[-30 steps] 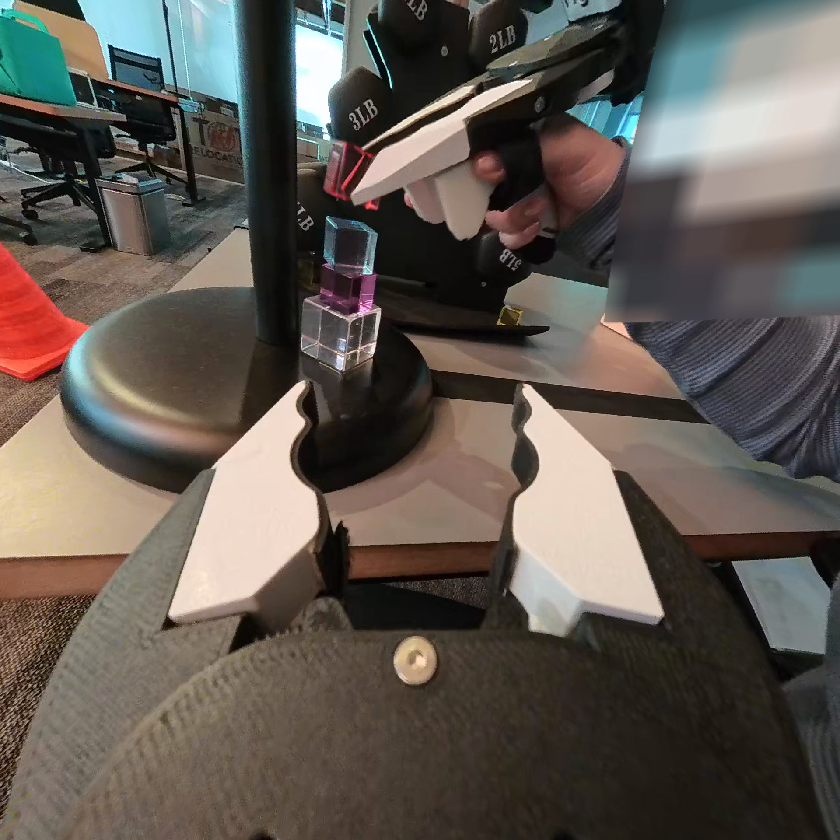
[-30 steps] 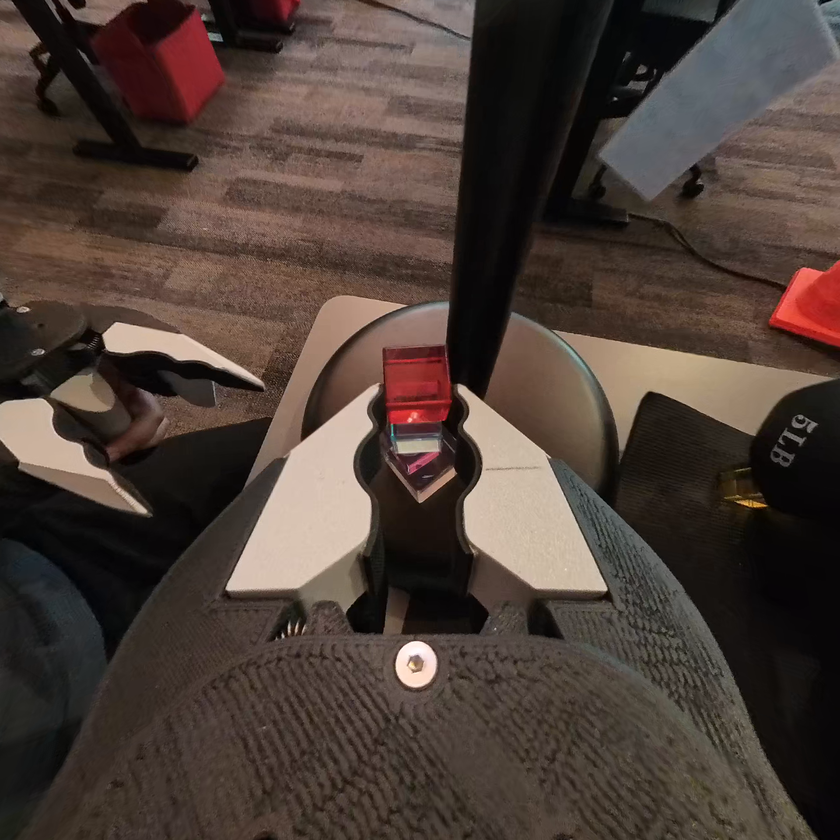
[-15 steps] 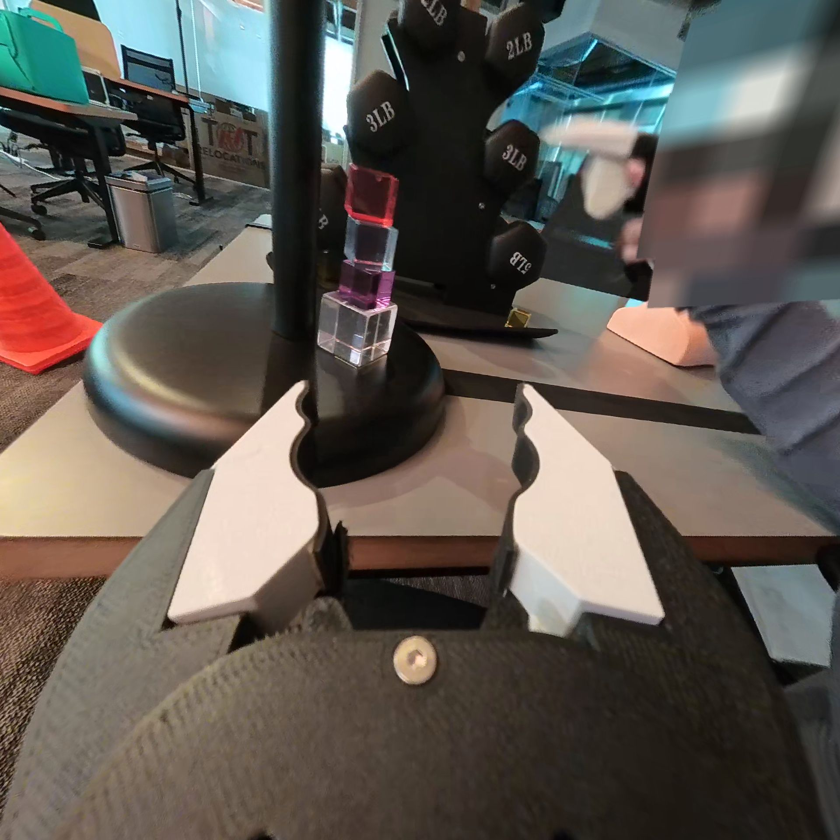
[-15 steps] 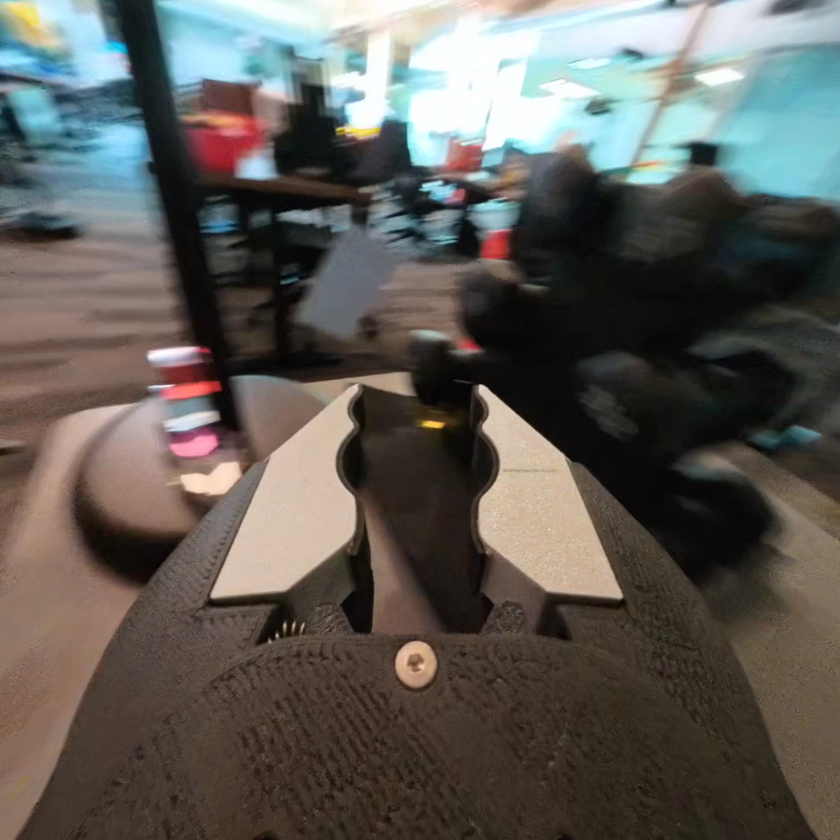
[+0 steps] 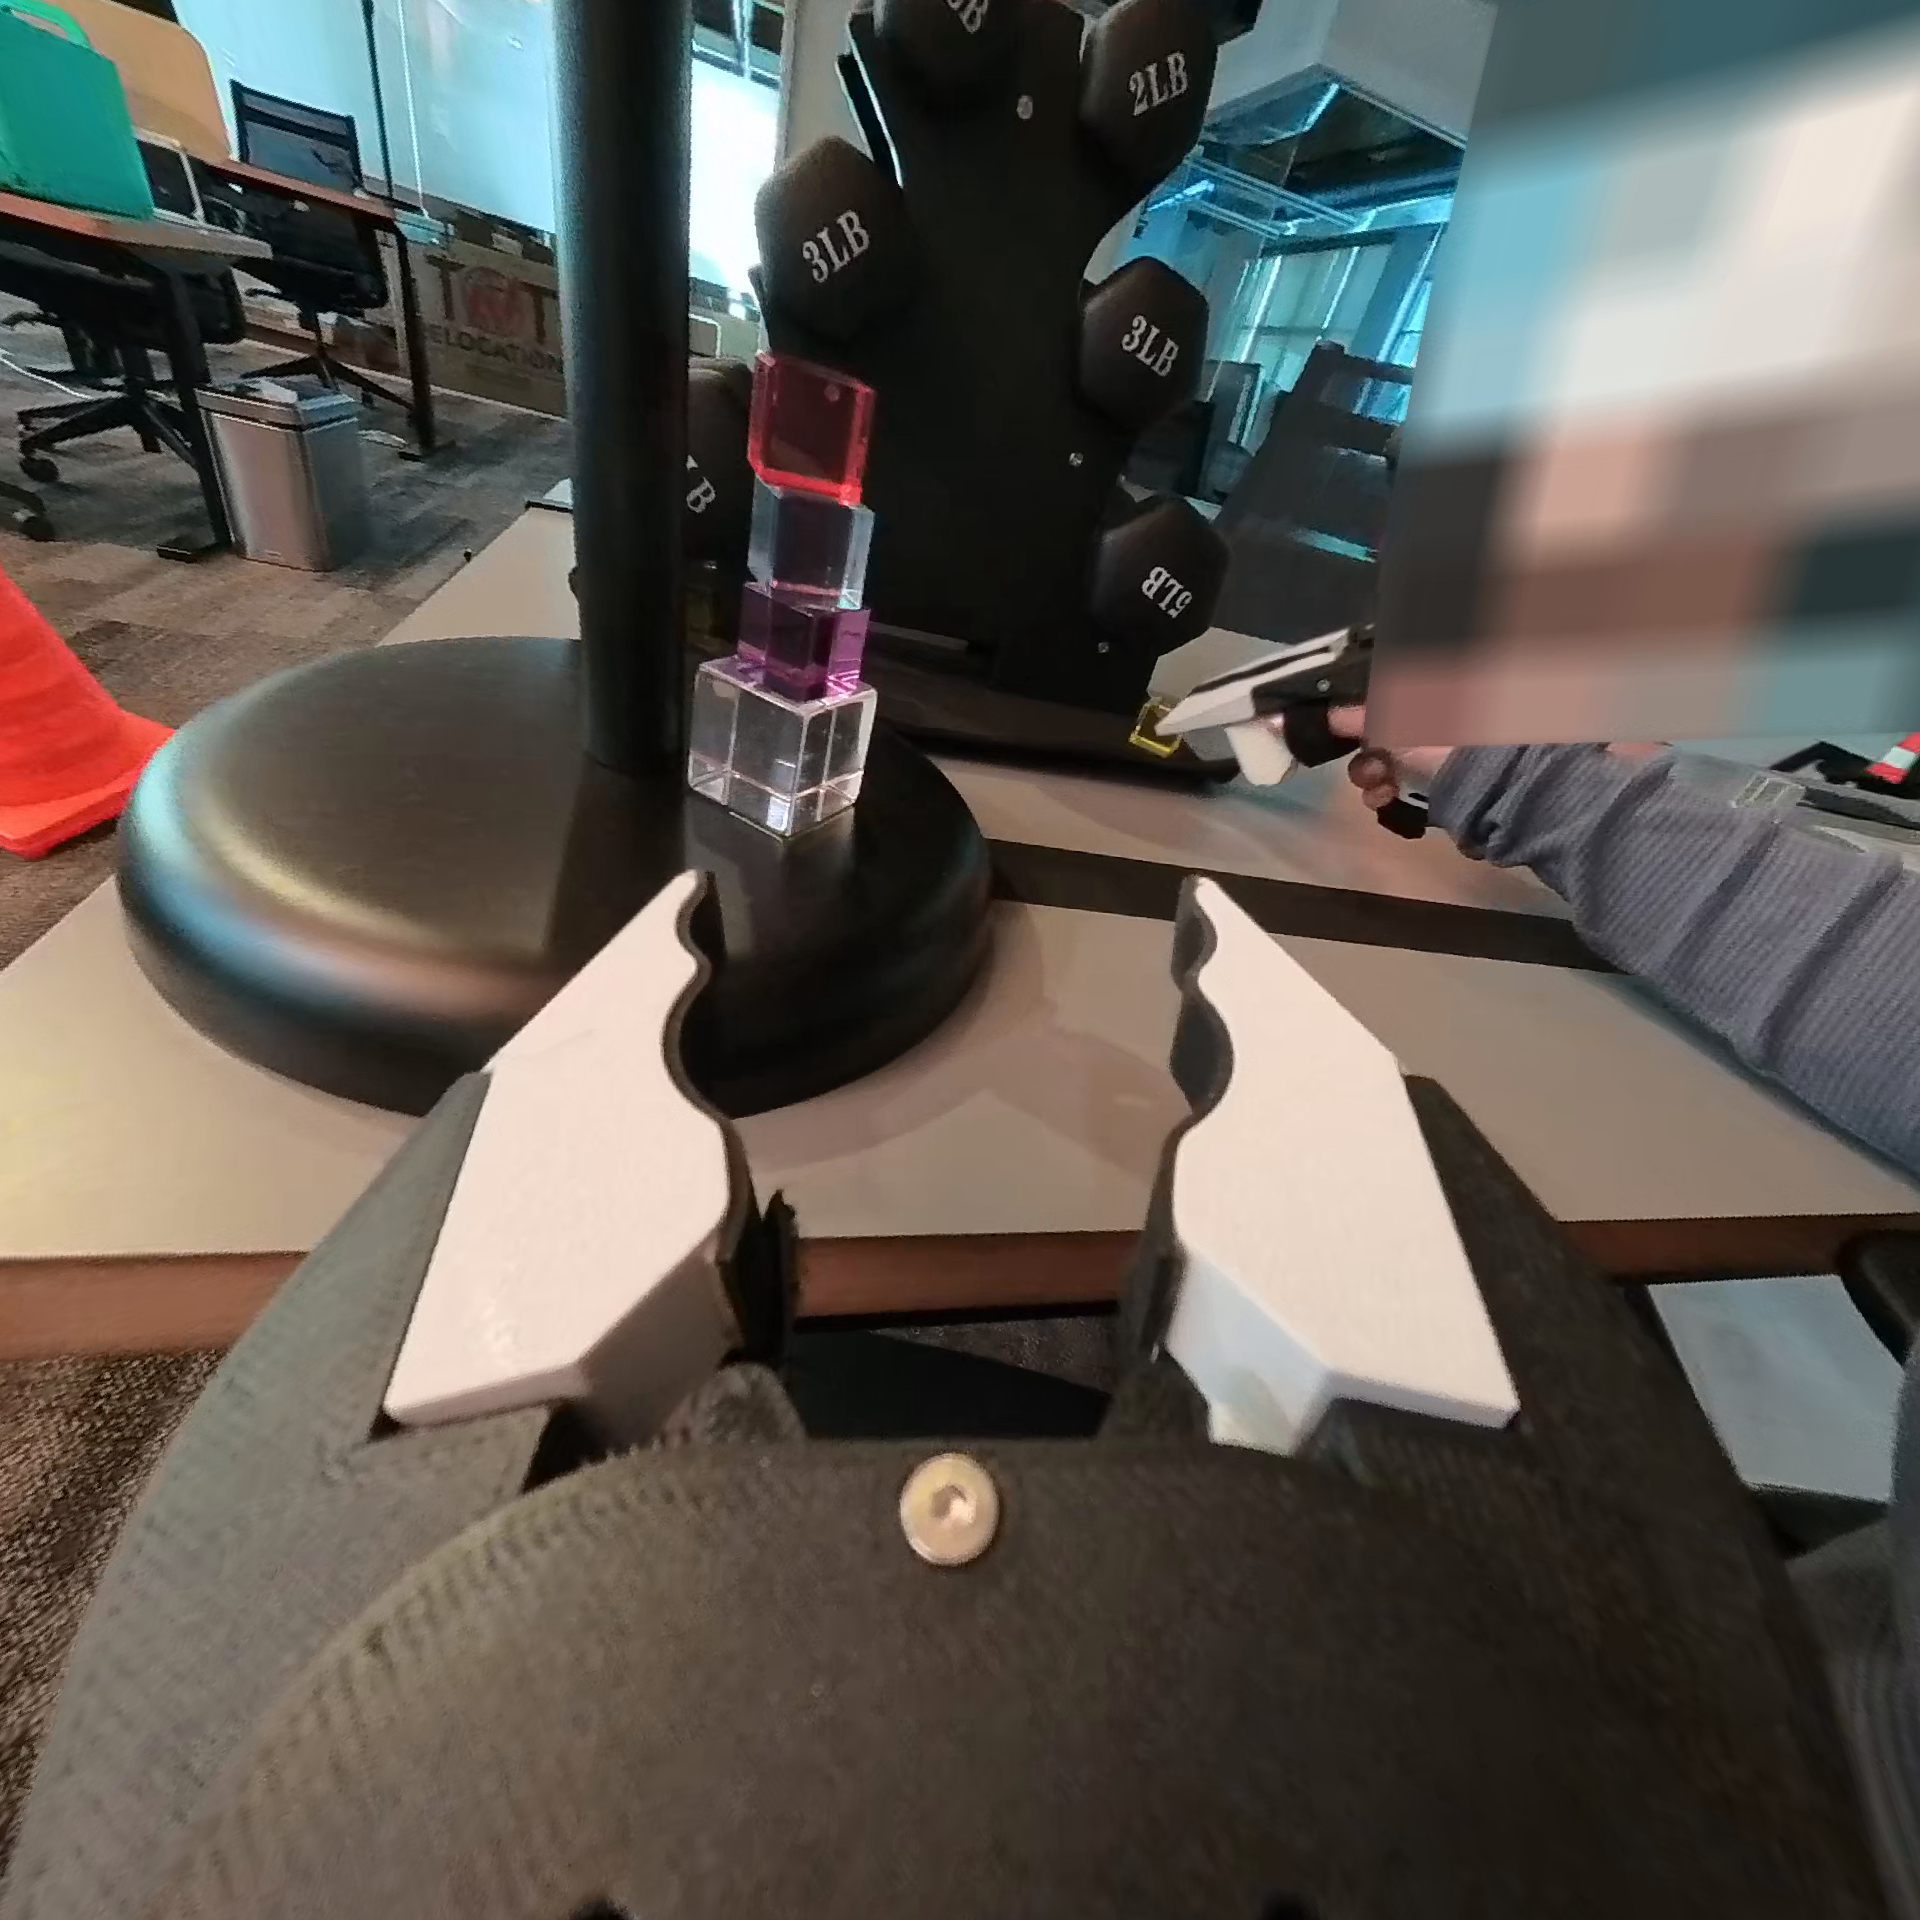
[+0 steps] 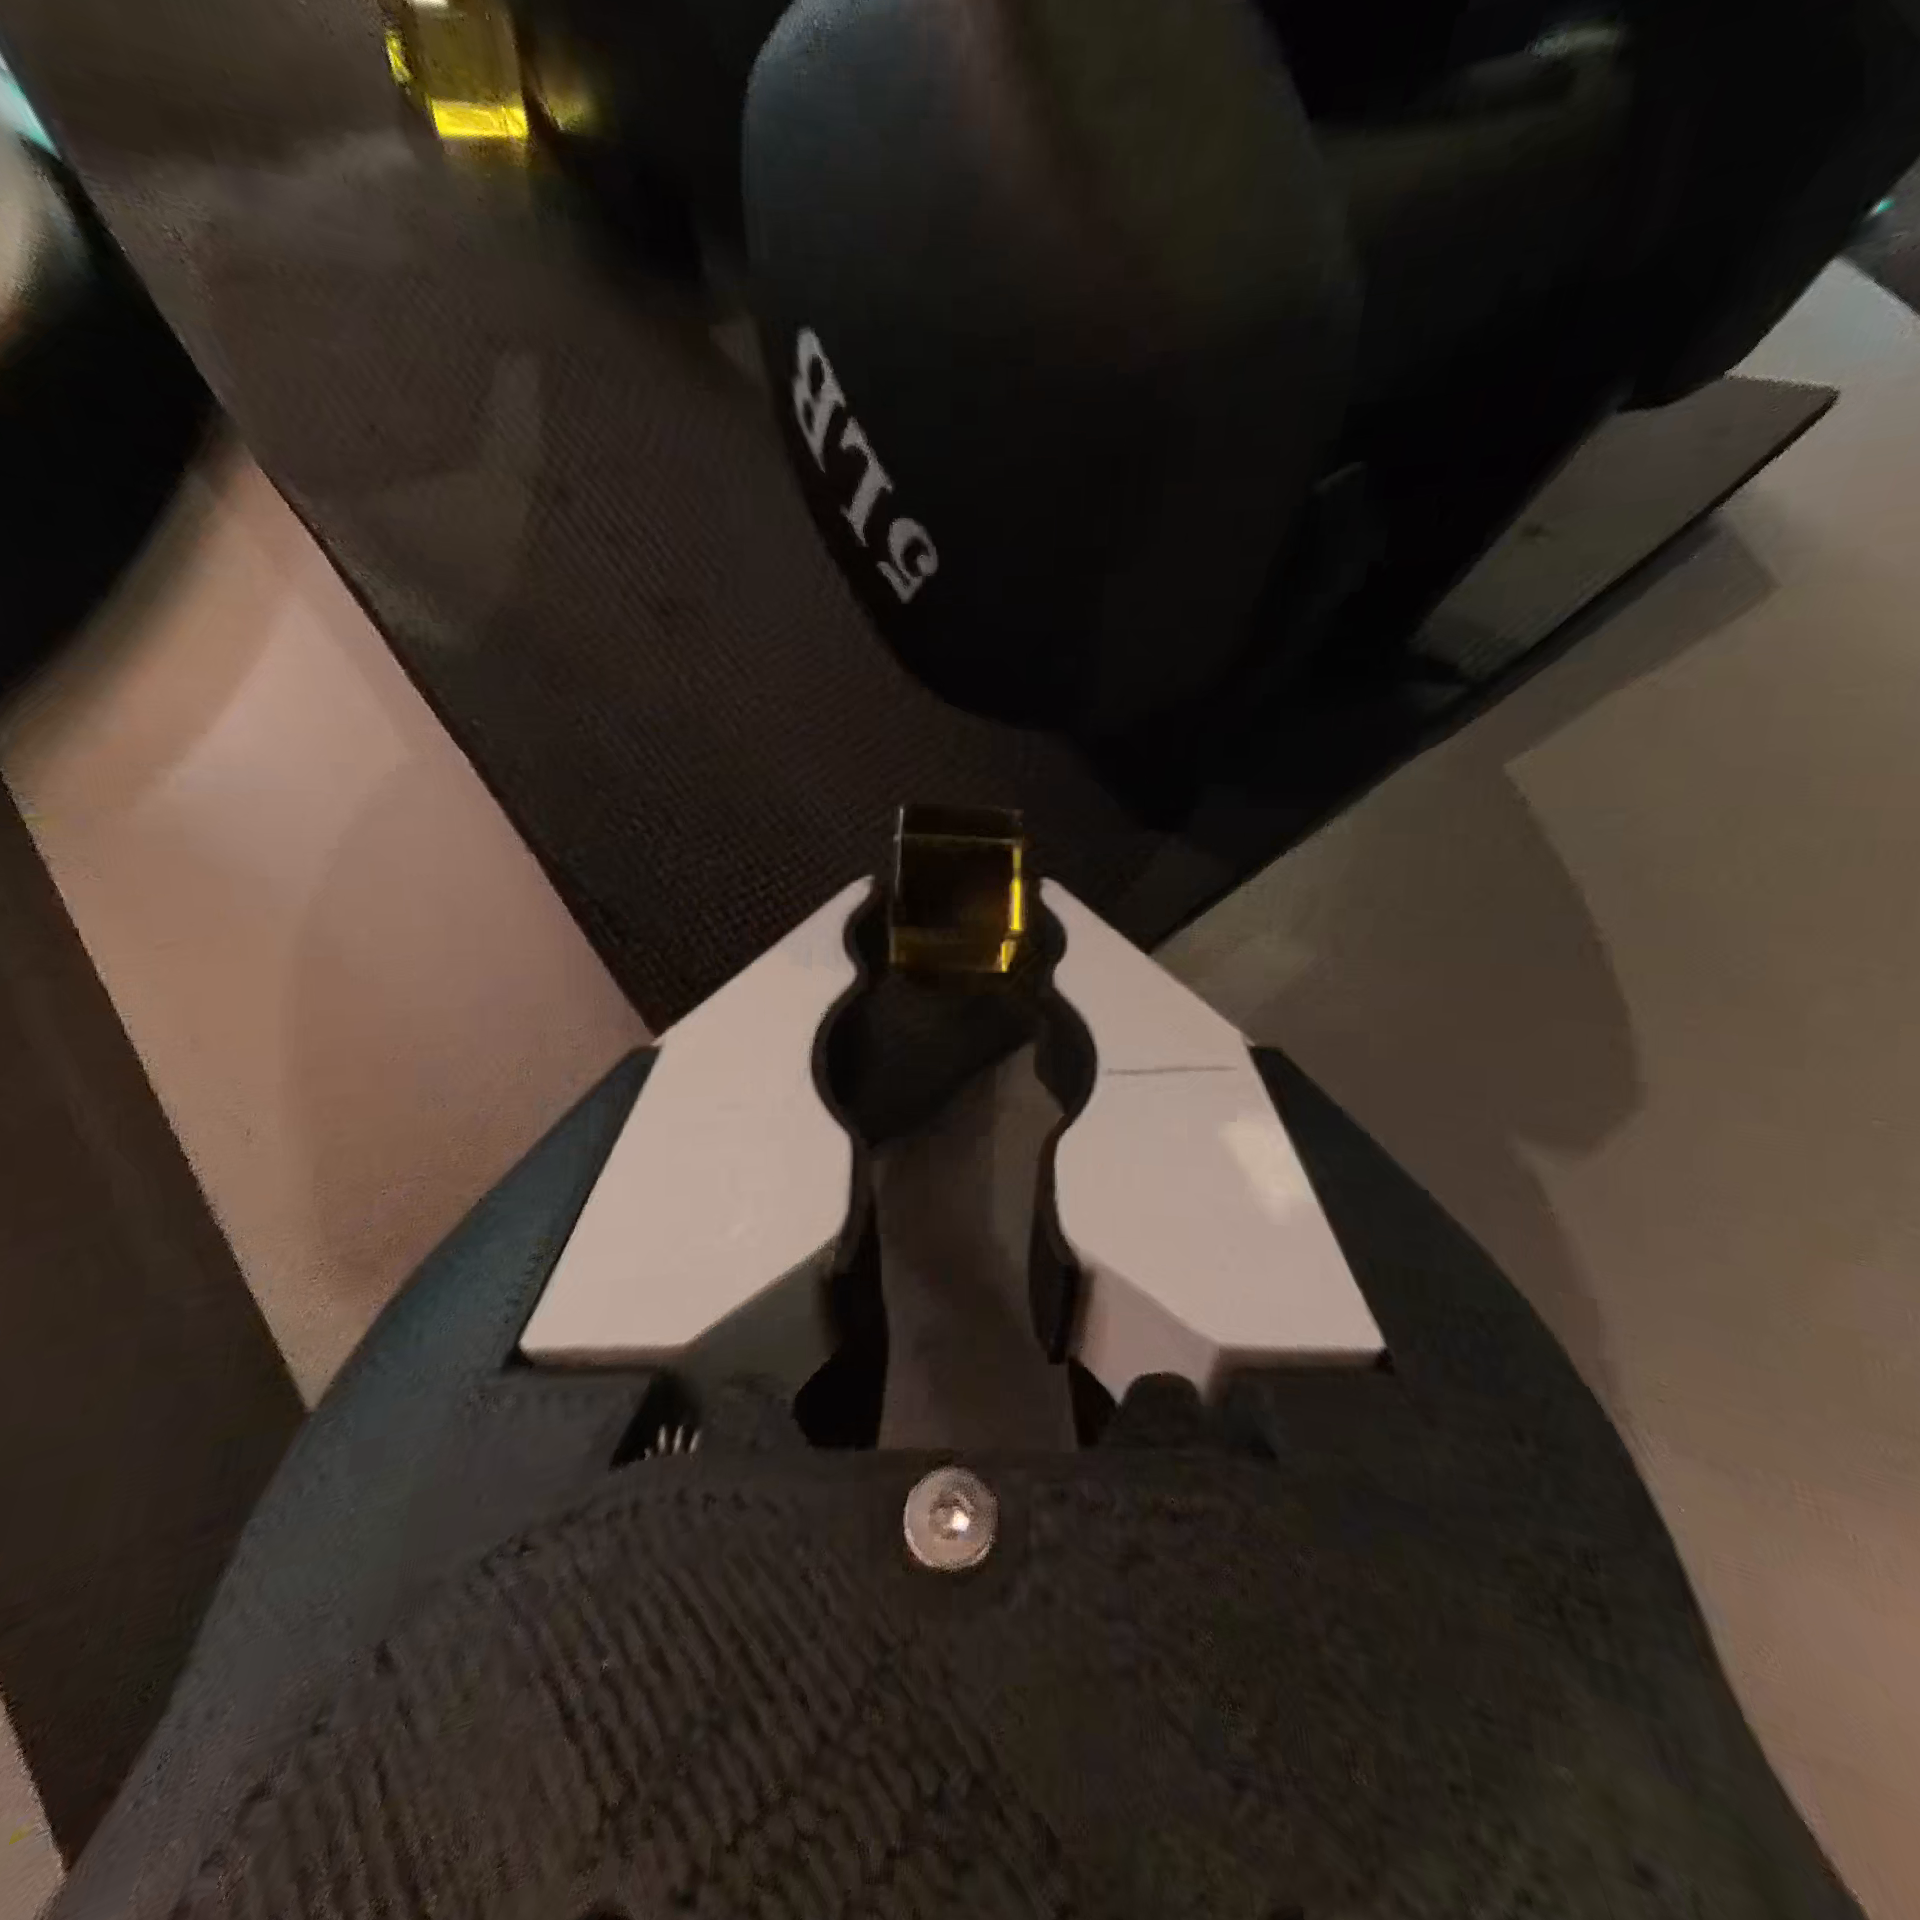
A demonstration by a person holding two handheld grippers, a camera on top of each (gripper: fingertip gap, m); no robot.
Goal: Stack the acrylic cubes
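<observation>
**Right tool on the yellow cube, left tool idle by the stack**

The right gripper (image 6: pixel 961 906) is closed down on a small yellow cube (image 6: pixel 956 862). Its two white fingertips (image 6: pixel 831 935) sit against the cube's left and right sides, with the cube right at the tips and not deep in the jaws. The cube appears to rest on the black mat (image 6: pixel 623 623), just in front of a black dumbbell (image 6: pixel 1039 416) on the rack. The left wrist view shows the same thing from far off: the right gripper's tips are low at the mat's edge with the yellow block between them. That view is too small to judge contact.

The left gripper (image 5: pixel 945 904) is spread wide and holds nothing. It hangs near the table (image 5: pixel 1143 1143) edge, pointing at the round black base (image 5: pixel 364 810) of a stand, and touches neither.

Four cubes stand in a column on that base, just beside the pole (image 5: pixel 621 364):
- a red cube (image 5: pixel 808 431) on top
- a pale blue cube (image 5: pixel 810 545) under it
- a purple cube (image 5: pixel 800 649) below that
- a larger clear cube (image 5: pixel 779 743) at the bottom

The column is upright, but the cubes are turned a little against one another and not squared up. The red cube sits slightly tilted. Nothing touches the stack, and both grippers are well apart from it.

An orange cone (image 5: pixel 52 727) stands on the floor to the left.
</observation>
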